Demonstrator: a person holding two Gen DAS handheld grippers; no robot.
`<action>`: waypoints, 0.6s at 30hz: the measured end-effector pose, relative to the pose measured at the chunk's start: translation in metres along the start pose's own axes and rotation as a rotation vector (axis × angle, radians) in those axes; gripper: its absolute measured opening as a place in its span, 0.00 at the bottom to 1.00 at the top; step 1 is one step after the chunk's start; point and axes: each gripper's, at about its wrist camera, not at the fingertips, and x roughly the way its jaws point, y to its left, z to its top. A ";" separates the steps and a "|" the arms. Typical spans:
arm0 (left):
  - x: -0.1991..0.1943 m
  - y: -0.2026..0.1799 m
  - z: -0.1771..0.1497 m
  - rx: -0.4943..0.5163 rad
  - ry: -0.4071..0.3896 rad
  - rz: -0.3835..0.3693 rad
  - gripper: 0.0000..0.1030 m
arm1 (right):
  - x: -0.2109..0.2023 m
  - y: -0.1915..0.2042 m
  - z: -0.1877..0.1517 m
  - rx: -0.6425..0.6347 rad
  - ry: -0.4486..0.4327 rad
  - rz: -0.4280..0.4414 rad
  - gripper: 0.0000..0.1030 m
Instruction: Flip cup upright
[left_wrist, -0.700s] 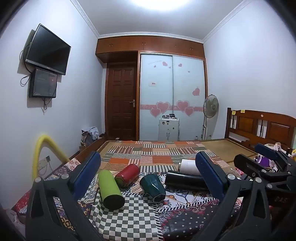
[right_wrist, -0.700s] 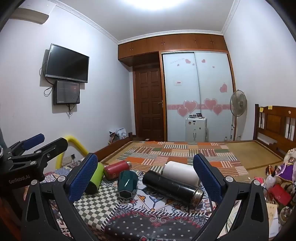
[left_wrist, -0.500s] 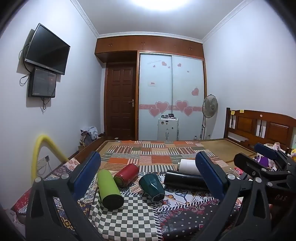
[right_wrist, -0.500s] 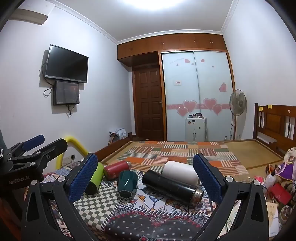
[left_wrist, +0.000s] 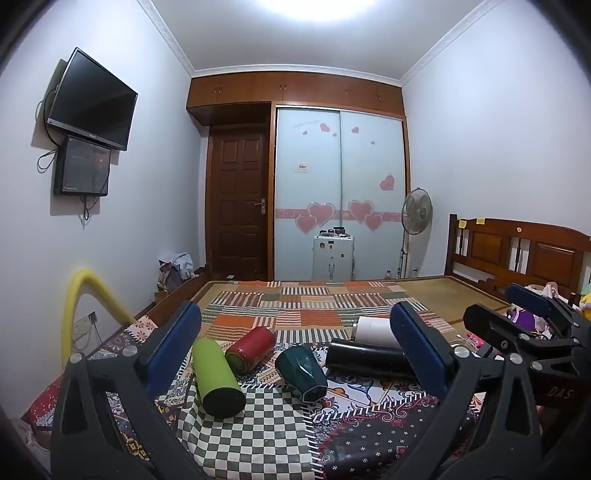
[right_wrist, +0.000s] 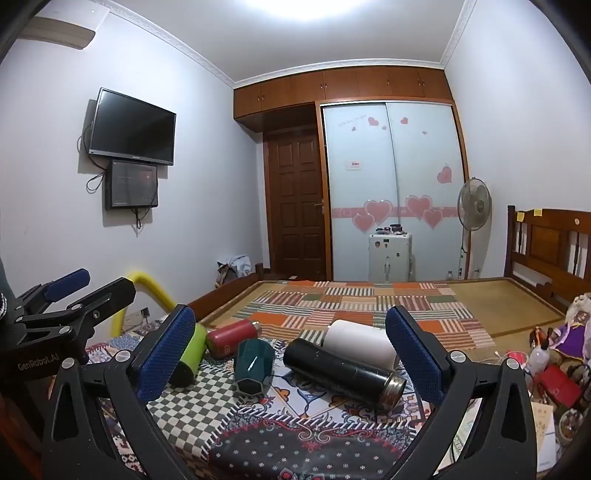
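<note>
Several cups lie on their sides on the patterned bed cloth. A green cup (left_wrist: 216, 373) (right_wrist: 188, 354) is at the left, then a red cup (left_wrist: 251, 349) (right_wrist: 231, 334), a dark green faceted cup (left_wrist: 301, 371) (right_wrist: 254, 365), a black flask (left_wrist: 365, 360) (right_wrist: 340, 369) and a white cup (left_wrist: 373, 328) (right_wrist: 356, 339). My left gripper (left_wrist: 295, 354) is open and empty, short of the cups. My right gripper (right_wrist: 290, 350) is open and empty, also short of them. Each gripper shows at the edge of the other's view.
The cups rest on a checkered and floral cloth (left_wrist: 251, 435) over a bed. A wooden headboard (left_wrist: 524, 251) stands at the right, with toys and clutter (right_wrist: 554, 369) beside it. A yellow tube (left_wrist: 79, 295) arcs at the left edge.
Both views have shifted very slightly. The cups have not moved and both grippers stay open.
</note>
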 end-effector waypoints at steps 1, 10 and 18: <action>0.000 0.000 0.000 -0.001 0.000 0.000 1.00 | 0.000 0.000 0.000 0.000 0.000 0.002 1.00; -0.003 0.001 0.002 -0.005 0.003 -0.007 1.00 | 0.001 -0.001 -0.001 -0.001 0.001 0.000 1.00; -0.003 0.003 0.001 -0.005 0.006 -0.009 1.00 | 0.001 -0.001 -0.001 0.000 0.002 0.000 1.00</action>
